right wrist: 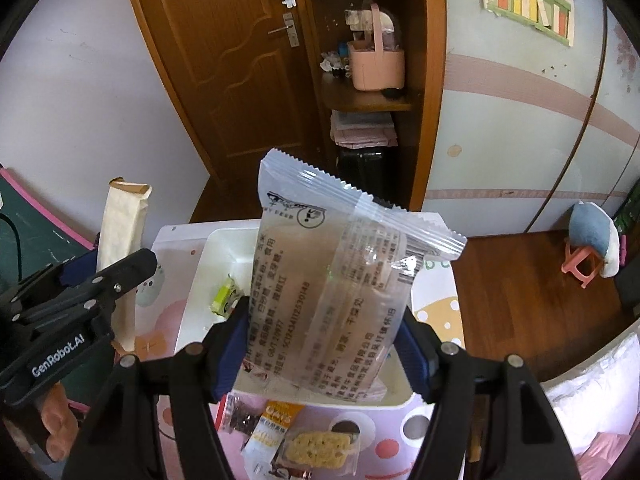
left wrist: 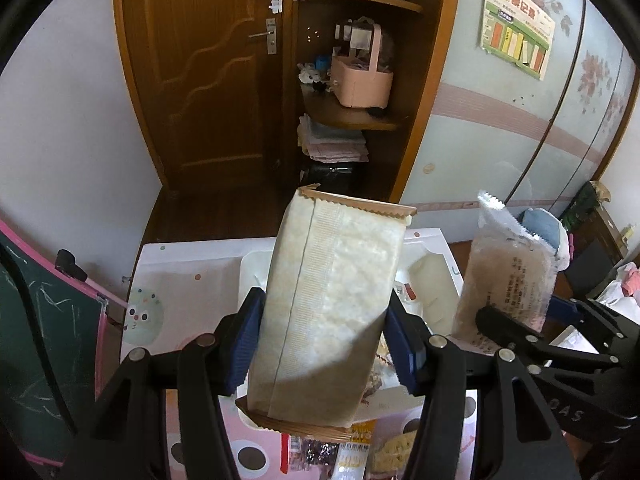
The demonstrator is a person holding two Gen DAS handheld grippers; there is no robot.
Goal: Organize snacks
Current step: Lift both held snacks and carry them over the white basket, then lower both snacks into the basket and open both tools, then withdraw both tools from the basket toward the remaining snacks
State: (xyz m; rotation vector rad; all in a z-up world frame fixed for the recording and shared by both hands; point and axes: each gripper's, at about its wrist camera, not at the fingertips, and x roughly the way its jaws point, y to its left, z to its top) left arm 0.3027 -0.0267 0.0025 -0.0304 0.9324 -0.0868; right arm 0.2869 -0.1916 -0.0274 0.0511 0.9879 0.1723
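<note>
Risk no. 1 sits w/ our left gripper (left wrist: 326,336): both blue pads are clamped on the flanks of the tan snack pack (left wrist: 332,308), which stands nearly upright, leaning a bit, its crimped bottom seal hanging below the jaws. We're pinching soft film over what looks like a crumbly block, so too much squeeze may crush it, and too little lets the pack slide down thru the pads. It hangs above the white bin (left wrist: 430,276), so a slip prob. lands in or on the rim, not where we'd choose.

Our right gripper (right wrist: 320,344) is likewise closed on the clear-wrapped snack (right wrist: 332,300), printed back facing us, top seal sticking up and flopping right. The grip is low on the pouch, so the top-heavy part could swing or twist as we move.

Both packs are raised over the same bin (right wrist: 196,284), fairly near each other, so if we lower them together the grippers or the pouches may bump; we'd go one at a time. The small yellow-green packet (right wrist: 225,298) already lies in the bin on the left side, and dropping on top could bury it.

In front of the bin, the loose oat-bar packets (right wrist: 308,444) lie on the polka-dot tabletop (right wrist: 440,312). A low pass could sweep them off the near edge.
</note>
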